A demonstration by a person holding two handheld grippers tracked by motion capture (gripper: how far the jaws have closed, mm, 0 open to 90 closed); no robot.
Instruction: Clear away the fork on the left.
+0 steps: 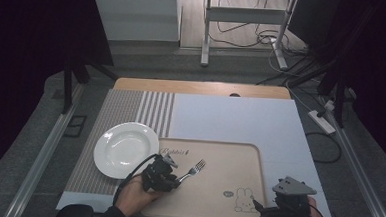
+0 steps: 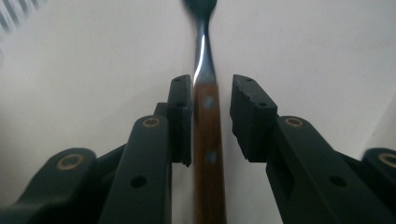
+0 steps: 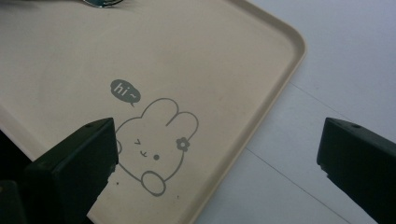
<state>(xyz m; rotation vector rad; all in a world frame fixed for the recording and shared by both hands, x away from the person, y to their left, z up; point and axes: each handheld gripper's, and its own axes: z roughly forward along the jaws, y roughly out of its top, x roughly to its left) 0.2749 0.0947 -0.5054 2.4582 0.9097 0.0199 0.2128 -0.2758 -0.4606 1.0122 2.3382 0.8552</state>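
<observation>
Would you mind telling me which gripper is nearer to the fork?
Left. The left gripper has its jaws on either side of the fork handle; the right gripper sits off at the tray's near right corner.

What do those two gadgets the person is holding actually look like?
Both are black hand-held tools. The left gripper has two blocky black fingers on jointed black links with brass-coloured pivot pins, and a black cable looping from it. The right gripper has the same square-ended black fingers and carries a grey three-cornered plate on top. At the left forearm a dark sleeve shows.
</observation>
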